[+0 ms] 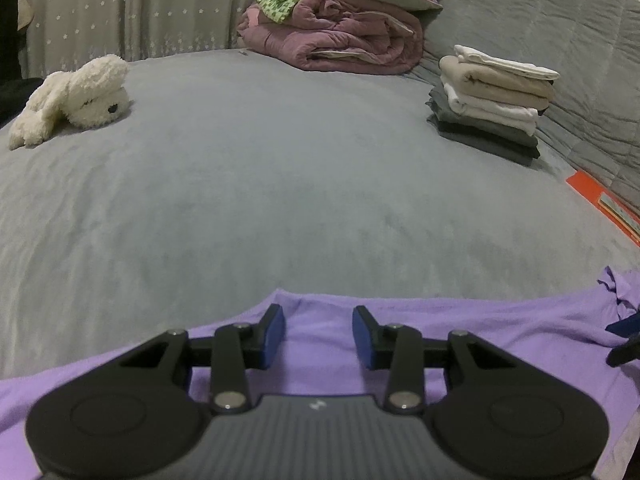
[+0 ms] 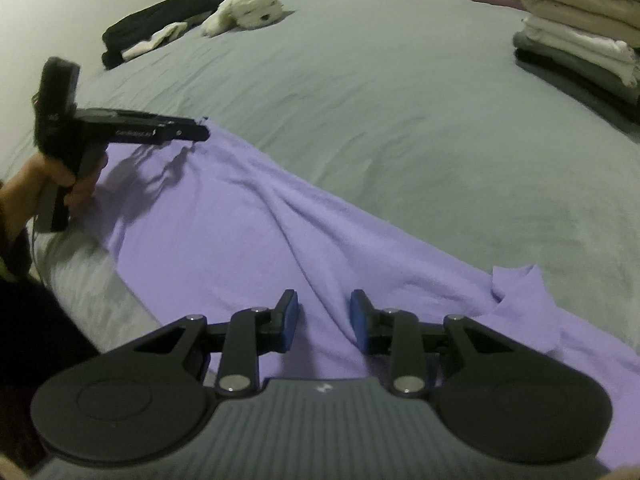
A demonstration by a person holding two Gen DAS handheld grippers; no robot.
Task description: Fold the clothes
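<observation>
Purple garment runs lengthwise from left gripper at upper left to right gripper at lower centre; both part-open, gripping nothing.

Bed with grey cover is carrying: purple garment lying spread under the fingers; white plush toy lying far ahead-left; folded clothes stack sitting ahead-right; rolled mauve quilt resting farthest ahead.

Dim, flat indoor light. My left gripper throws a soft shadow on the purple cloth (slightly blurred); the fisheye bends the bed at the edges.
</observation>
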